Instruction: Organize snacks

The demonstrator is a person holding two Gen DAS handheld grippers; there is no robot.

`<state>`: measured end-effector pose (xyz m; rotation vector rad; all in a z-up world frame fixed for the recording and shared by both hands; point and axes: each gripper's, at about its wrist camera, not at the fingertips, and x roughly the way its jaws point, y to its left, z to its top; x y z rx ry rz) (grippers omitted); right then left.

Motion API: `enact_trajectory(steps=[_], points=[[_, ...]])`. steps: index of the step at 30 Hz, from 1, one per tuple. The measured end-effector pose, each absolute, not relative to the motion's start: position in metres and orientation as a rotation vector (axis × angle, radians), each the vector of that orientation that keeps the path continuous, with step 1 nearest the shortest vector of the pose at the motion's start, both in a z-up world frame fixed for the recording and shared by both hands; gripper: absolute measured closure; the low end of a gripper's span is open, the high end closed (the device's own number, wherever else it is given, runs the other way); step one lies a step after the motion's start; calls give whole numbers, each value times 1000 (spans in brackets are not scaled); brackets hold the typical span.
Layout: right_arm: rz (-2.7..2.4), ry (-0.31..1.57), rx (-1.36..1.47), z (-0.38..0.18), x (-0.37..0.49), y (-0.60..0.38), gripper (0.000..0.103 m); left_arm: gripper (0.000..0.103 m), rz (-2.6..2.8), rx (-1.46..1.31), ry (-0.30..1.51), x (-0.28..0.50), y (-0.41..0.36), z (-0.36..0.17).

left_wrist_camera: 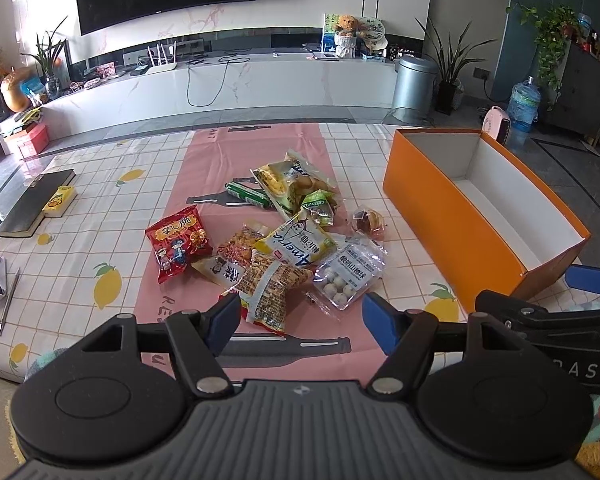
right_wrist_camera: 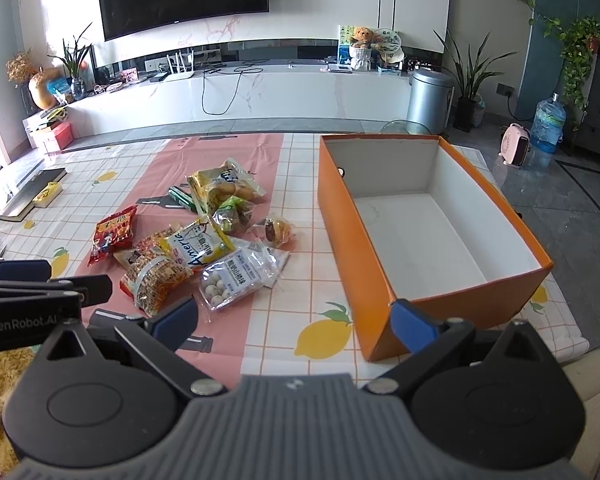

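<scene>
Left wrist view shows the snacks heaped on the pink runner (left_wrist_camera: 256, 148) in the middle of the table: a red packet (left_wrist_camera: 178, 243), a yellow-and-white bag printed "America" (left_wrist_camera: 300, 242), a clear pack of white balls (left_wrist_camera: 350, 276), an orange-patterned bag (left_wrist_camera: 270, 284), a green roll (left_wrist_camera: 247, 195) and a large yellow chip bag (left_wrist_camera: 290, 184). The packets overlap one another and lie flat, pointing in different directions; the green roll's long axis runs slantwise across the runner, and the heap as a whole stretches from the near edge toward the far end. Just right of the heap stands an orange box (left_wrist_camera: 440, 216), open-topped with a white inside, its long axis running from the near right toward the far left. A small wrapped cake (left_wrist_camera: 367, 219) lies between heap and box. The left gripper (left_wrist_camera: 298, 318) hovers over the near packets with fingers spread apart, grasping nothing. The right gripper (right_wrist_camera: 296, 320) hangs beside the box's near corner, likewise released. At the far left lie a black book (left_wrist_camera: 36, 202) and a yellow pack (left_wrist_camera: 60, 200).
</scene>
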<state>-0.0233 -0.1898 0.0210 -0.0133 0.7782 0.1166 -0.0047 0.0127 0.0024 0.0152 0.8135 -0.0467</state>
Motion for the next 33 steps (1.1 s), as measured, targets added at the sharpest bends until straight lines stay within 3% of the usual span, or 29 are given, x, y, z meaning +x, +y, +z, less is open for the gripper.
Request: enact_trajectory(steps=[33], points=[[104,791,-5,15,-22,-190,4,21,-55,14,807,-6,11,5]])
